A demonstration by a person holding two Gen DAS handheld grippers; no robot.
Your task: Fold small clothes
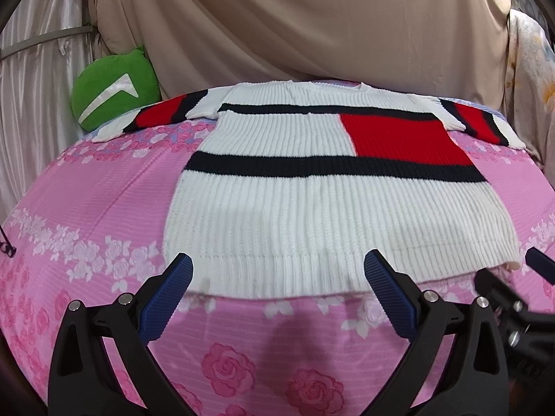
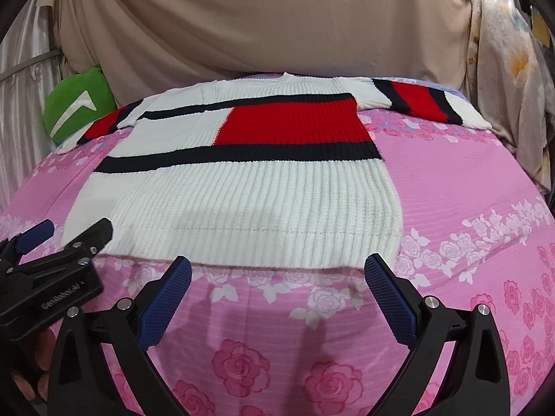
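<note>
Both our left gripper (image 1: 277, 287) and right gripper (image 2: 277, 287) gape wide just short of the sweater's (image 1: 312, 208) hem, flat on the bedspread (image 1: 104, 208), where we'd risk pinching sheet too.

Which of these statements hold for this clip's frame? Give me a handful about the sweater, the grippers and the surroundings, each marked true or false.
1. The knit sweater lies spread flat on the pink floral bedsheet, sleeves out to both sides. True.
2. The left gripper is clamped on the sweater's hem. False: its fingers stand wide apart at the hem, holding nothing.
3. The right gripper is open, at the hem's near edge. True.
4. The sweater's red block sits below the lower dark stripe. False: it sits between the two dark stripes.
5. A green plush cushion rests at the far left by the left sleeve. True.
6. The sweater is already folded in half. False: it is fully unfolded.
</note>
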